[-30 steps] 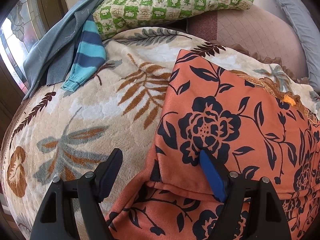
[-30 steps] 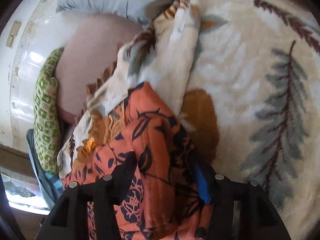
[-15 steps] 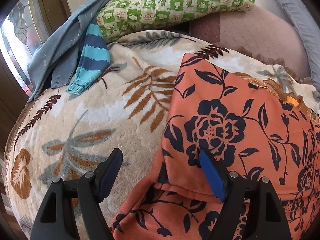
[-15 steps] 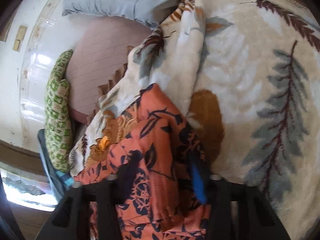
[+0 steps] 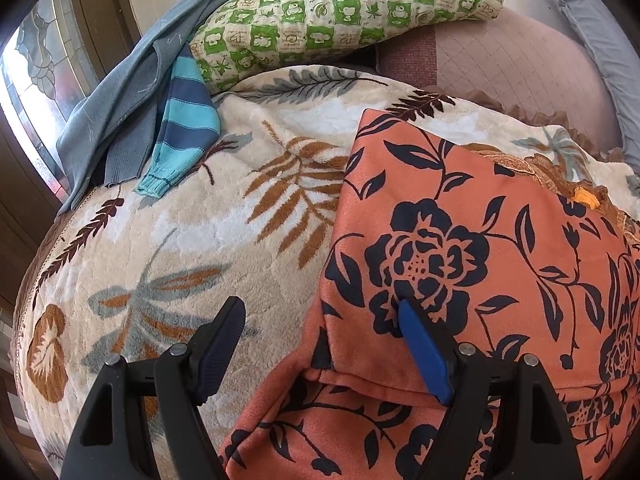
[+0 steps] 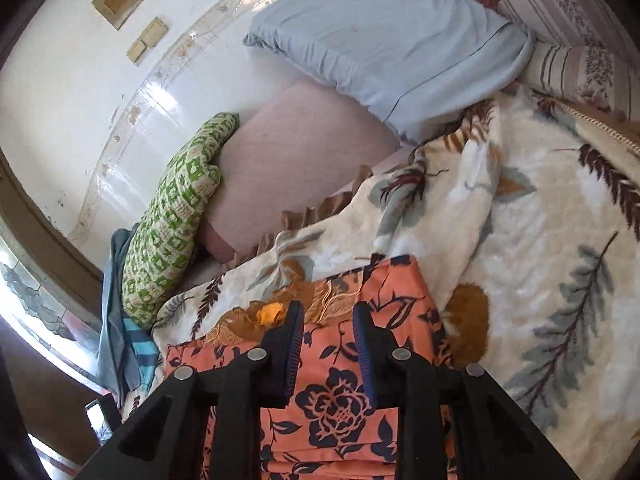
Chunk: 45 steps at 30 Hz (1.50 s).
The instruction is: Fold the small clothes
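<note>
Both tools sit over an orange cloth garment with a dark navy flower print (image 5: 460, 248), which lies folded on a cream fleece blanket with brown and grey leaf patterns (image 5: 208, 240) spread over the bed. Left tool (image 5: 320, 344): its jaws stand wide apart, one blue-padded finger resting on the garment's top layer, the other over bare blanket beside the garment's left edge; nothing is clamped. Right tool (image 6: 326, 348): its jaws stand narrowly apart above the garment, with a clear gap between the pads and no cloth caught in it. Toward the head of the bed lie a green-and-white checked pillow (image 5: 344, 12), a pink quilted cushion (image 5: 500, 64) and a pale blue pillow (image 6: 384, 44). At the blanket's far left corner rest a grey-blue knit top (image 5: 116, 108) and a turquoise-and-navy striped sleeve (image 5: 180, 120).
</note>
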Tool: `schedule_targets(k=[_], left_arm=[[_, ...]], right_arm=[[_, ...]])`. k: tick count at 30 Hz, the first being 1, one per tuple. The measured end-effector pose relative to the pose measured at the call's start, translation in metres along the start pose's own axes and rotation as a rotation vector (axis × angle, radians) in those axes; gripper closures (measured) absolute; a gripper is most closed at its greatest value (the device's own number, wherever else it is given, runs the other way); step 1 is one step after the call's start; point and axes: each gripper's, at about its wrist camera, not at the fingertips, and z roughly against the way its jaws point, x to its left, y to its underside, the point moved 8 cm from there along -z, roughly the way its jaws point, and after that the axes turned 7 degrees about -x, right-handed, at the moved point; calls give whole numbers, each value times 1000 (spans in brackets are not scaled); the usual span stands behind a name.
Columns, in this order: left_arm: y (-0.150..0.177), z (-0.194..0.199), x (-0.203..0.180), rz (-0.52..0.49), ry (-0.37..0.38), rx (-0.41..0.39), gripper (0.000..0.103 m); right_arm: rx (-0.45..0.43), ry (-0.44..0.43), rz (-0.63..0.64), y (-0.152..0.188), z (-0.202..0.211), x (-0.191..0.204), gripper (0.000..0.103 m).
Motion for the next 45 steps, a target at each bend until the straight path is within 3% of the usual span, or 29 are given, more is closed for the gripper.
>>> schedule_targets(k=[2, 5, 7, 12, 15, 17, 19, 23, 25, 29, 31, 33, 35, 45], left_arm=[[0, 0, -1, 2, 1, 1, 23], [0, 0, -1, 1, 3, 3, 23], [0, 0, 0, 3, 7, 8, 23], [-6, 18, 12, 17, 16, -25, 23], [-7, 39, 28, 8, 8, -75, 23], [2, 51, 46, 12, -5, -84, 23], [18, 62, 70, 48, -30, -61, 23], [57, 93, 115, 85, -50, -23, 23], [79, 112, 133, 78, -62, -19, 23], [118, 140, 160, 91, -26, 34, 23], [132, 150, 165, 103, 18, 65, 23], [143, 161, 170, 94, 27, 76, 23], [154, 168, 170, 79, 39, 91, 21], [192, 168, 131, -52, 134, 210, 21]], right_arm=[[95, 16, 18, 19, -21, -1, 75], [326, 158, -60, 66, -57, -45, 77], [322, 128, -182, 71, -59, -58, 80], [221, 57, -7, 54, -38, -16, 76], [346, -37, -9, 85, -48, 2, 76], [459, 26, 31, 122, -63, -7, 76], [384, 23, 56, 120, -51, -3, 77], [341, 22, 171, 121, -6, 12, 77], [349, -1, 169, 125, 19, 13, 77], [267, -4, 215, 121, 75, 4, 75], [249, -16, 204, 122, 105, -5, 67], [235, -18, 184, 121, 132, -16, 22], [204, -22, 170, 122, 158, -21, 21], [369, 132, 86, 156, 209, -80, 21]])
